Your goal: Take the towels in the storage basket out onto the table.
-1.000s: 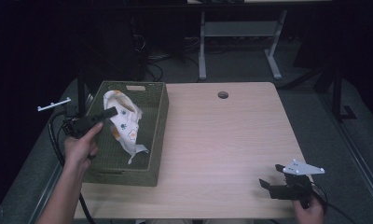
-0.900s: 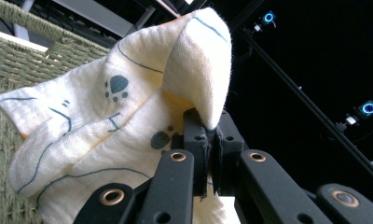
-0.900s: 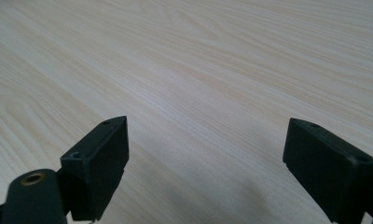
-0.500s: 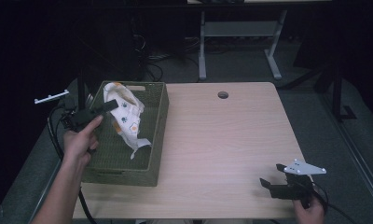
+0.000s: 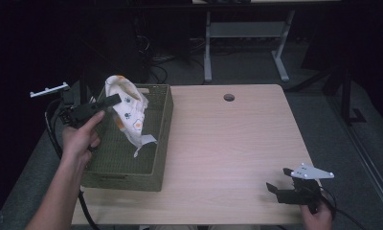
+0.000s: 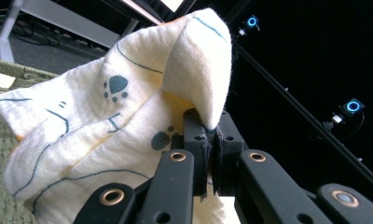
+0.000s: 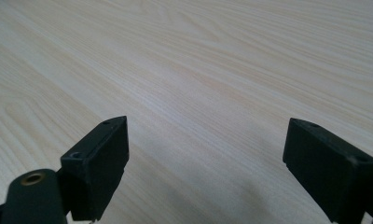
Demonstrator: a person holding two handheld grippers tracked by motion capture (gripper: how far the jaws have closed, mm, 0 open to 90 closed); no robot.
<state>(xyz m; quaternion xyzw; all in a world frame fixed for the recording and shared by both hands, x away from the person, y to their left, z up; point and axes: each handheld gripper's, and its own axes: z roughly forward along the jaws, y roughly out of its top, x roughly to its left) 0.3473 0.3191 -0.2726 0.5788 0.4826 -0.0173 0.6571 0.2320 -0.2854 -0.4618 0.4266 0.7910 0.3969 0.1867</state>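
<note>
we saw left gripper clamped on paw-print cloth, cloth hanging long axis downward over wicker basket, lower tip within basket rim. right gripper sat jaws apart, empty, near table front-right corner, well apart from cloth. we judged left hand nearer.

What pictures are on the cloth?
The cream cloth has dark blue-grey paw prints and thin lines, with some orange; the left gripper view shows it best.
</note>
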